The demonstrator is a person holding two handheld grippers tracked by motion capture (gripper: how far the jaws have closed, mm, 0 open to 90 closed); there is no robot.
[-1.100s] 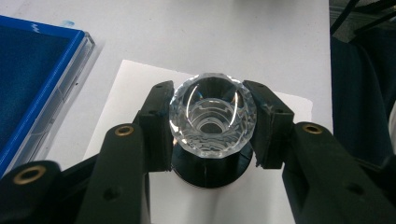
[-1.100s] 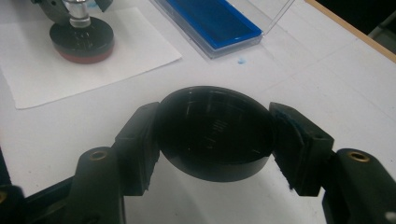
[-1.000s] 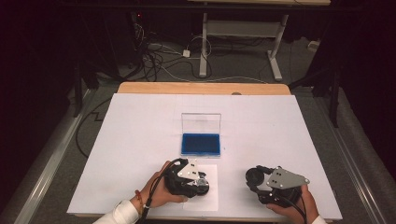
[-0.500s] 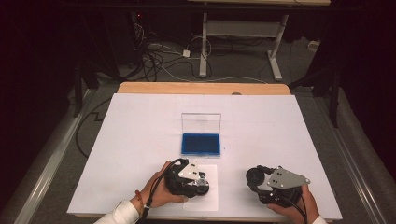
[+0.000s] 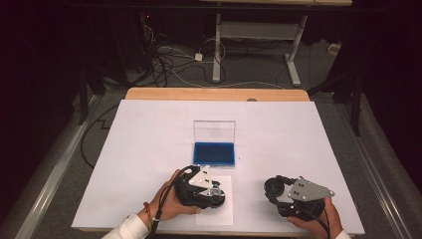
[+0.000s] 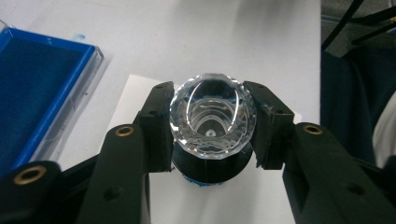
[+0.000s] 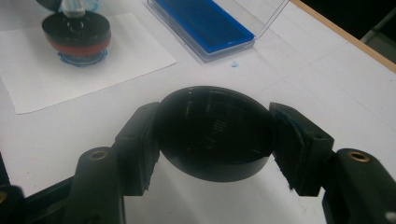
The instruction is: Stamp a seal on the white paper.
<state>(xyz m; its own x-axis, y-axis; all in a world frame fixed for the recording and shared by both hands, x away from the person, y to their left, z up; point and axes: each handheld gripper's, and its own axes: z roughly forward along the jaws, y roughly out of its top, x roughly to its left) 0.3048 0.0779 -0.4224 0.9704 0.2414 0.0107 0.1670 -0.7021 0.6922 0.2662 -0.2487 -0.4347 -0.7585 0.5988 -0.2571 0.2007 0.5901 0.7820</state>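
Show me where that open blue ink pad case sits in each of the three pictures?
High view: blue ink pad case at table centre, clear lid standing up behind it.
Left gripper view: at the left edge, beside the paper sheet.
Right gripper view: top centre.
Shared landmark: the paper sheet lying next to the case.

Overhead light fell evenly on the white table point(image 5: 149, 149); its surface read bright, near blown out toward the far edge in the left gripper view. The room beyond the table was dim, the floor's side margins almost black. Shadows under both grippers were short and soft. The faceted clear knob point(image 6: 213, 116) caught sharp white glints. The black disc point(image 7: 215, 130) showed a faint sheen. Jaws at the bottom of both gripper views were soft, slightly out of focus. The high view was grainy, with low detail.
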